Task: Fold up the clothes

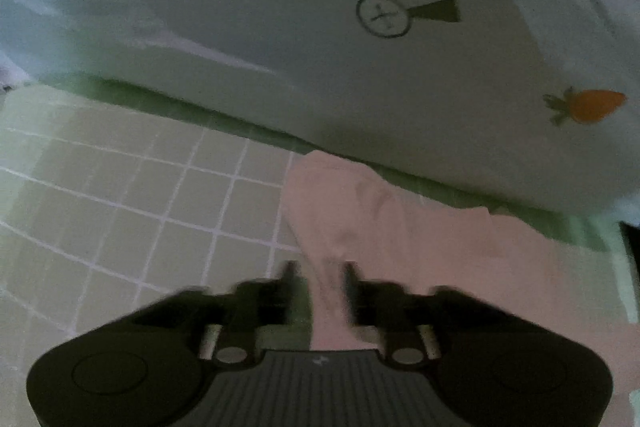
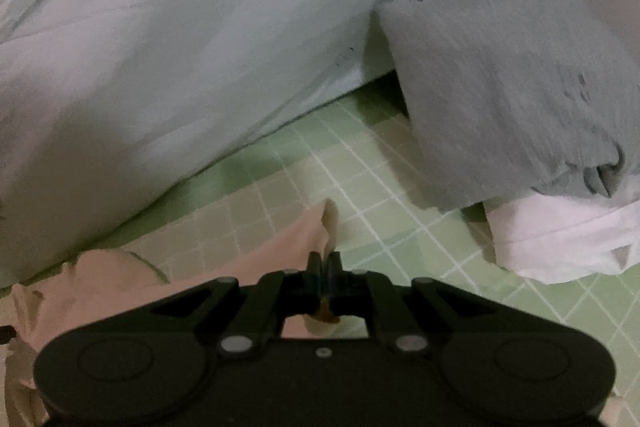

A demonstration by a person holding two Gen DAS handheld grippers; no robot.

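Observation:
A pink garment [image 1: 400, 227] lies on a green gridded mat [image 1: 120, 195]. One raised fold of it runs between the fingers of my left gripper [image 1: 320, 277]. The jaws stand partly apart, and a slim gap shows beside the left finger, so the pads do not press the cloth. In the right wrist view, my right gripper [image 2: 325, 261] is shut on an edge of the same pink garment [image 2: 248, 259]. A small flap pokes up past the fingertips, and the rest trails off to the lower left over the mat [image 2: 380, 227].
A bulky pale fabric mass [image 1: 280, 7] with a printed carrot [image 1: 588, 105] borders the far side of the mat. To the right, a folded grey garment [image 2: 500, 87] rests on a folded white one [image 2: 560, 239].

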